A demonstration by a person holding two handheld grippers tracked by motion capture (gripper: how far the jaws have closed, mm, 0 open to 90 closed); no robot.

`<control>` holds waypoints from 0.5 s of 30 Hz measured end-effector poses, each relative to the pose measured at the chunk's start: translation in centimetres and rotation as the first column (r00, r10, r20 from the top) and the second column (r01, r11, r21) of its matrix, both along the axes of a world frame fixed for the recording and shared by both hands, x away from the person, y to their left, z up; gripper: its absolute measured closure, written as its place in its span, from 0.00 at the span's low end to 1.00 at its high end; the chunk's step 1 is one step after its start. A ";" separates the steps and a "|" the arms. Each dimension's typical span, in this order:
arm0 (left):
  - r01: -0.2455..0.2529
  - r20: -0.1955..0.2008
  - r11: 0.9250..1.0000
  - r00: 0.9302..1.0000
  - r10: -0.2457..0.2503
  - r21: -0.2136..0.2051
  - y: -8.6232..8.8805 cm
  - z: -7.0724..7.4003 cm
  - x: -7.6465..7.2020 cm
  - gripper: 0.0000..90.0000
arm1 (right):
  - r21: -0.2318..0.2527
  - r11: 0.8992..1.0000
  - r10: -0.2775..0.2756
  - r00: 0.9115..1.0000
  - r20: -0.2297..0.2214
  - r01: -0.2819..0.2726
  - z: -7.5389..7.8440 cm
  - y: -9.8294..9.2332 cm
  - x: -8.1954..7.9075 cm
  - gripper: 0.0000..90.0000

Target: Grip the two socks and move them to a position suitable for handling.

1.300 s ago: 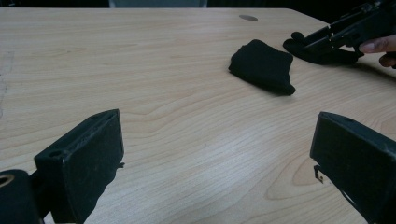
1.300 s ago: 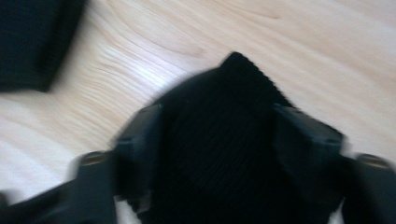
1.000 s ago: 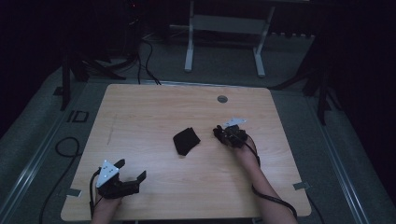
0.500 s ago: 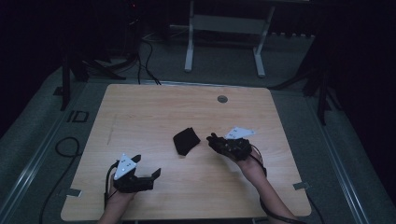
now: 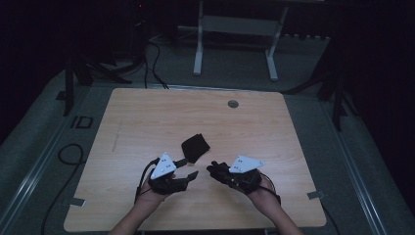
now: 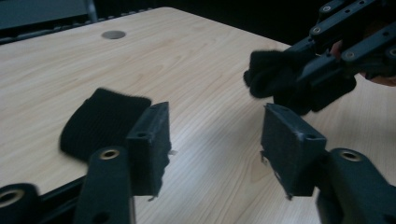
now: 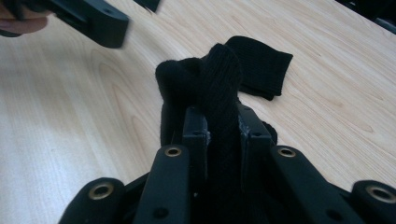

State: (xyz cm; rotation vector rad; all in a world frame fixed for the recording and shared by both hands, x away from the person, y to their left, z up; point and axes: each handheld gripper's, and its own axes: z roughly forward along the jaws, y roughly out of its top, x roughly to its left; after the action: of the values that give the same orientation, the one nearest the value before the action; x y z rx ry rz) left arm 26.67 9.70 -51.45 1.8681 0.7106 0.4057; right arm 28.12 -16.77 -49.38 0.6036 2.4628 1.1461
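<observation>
Black knitted cloth is pinched between the pads of the right gripper, and it is seen bunched up above the two black jaws in the right gripper view, folded over itself into a rounded lump. The jaws are pressed onto the fabric from both sides, with the cloth filling the narrow gap between them. In the left gripper view the same bunched piece is seen at the tip of that gripper, held clear of the wooden table.

A second black cloth is left lying flat on the table, near the middle of it and just beyond both grippers. In the right gripper view it lies right behind the held piece; in the left gripper view it is partly hidden behind one jaw.

The left gripper is held just beside the right one, the tips of the two facing each other across a small gap near the front edge of the table. Its jaws are spread, with nothing between the pads; they have just been closing partway, and bare tabletop is seen through the gap. Each gripper is carried in a hand that comes in from the bottom of the high view.

A small round grey cap is set into the table near its far edge.
</observation>
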 end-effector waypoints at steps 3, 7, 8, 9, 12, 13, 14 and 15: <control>0.054 -0.013 0.998 0.998 -0.054 0.012 -1.0 0.4 0.2 0.54 | -0.005 1.000 0.008 1.000 0.007 -0.007 0.0 0.2 -0.3 0.85; 0.120 -0.018 0.990 0.993 -0.119 0.078 -2.1 0.3 0.6 0.61 | 0.001 1.000 0.013 1.000 -0.003 -0.013 0.0 0.3 -0.4 0.85; 0.127 -0.024 0.988 0.992 -0.126 0.082 -2.2 0.2 0.7 0.65 | 0.004 1.000 0.015 1.000 -0.004 -0.015 0.0 0.4 -0.4 0.85; 0.127 -0.024 0.988 0.992 -0.126 0.082 -2.2 0.2 0.7 0.65 | 0.004 1.000 0.015 1.000 -0.004 -0.015 0.0 0.4 -0.4 0.85; 0.148 -0.023 0.984 0.989 -0.146 0.101 -2.6 -0.1 1.0 0.68 | -0.005 0.999 0.036 0.999 -0.010 -0.036 0.0 0.6 -0.6 0.85; 0.157 -0.018 0.981 0.988 -0.156 0.112 -2.7 -0.1 1.0 0.71 | -0.003 0.999 0.041 0.999 -0.013 -0.041 0.0 0.7 -0.6 0.85; 0.168 -0.020 0.979 0.986 -0.167 0.112 -2.9 -0.1 1.0 0.73 | -0.006 0.999 0.044 0.999 -0.008 -0.044 0.0 0.7 -0.6 0.85; 0.170 -0.017 0.979 0.985 -0.169 0.116 -3.0 -0.1 0.9 0.76 | -0.010 0.999 0.048 0.999 -0.007 -0.048 0.0 0.8 -0.6 0.85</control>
State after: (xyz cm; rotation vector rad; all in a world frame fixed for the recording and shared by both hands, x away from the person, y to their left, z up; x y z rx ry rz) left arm 27.61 6.69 -51.57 2.0244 0.5363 0.3363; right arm 27.53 -15.96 -49.39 0.5495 2.4999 1.1505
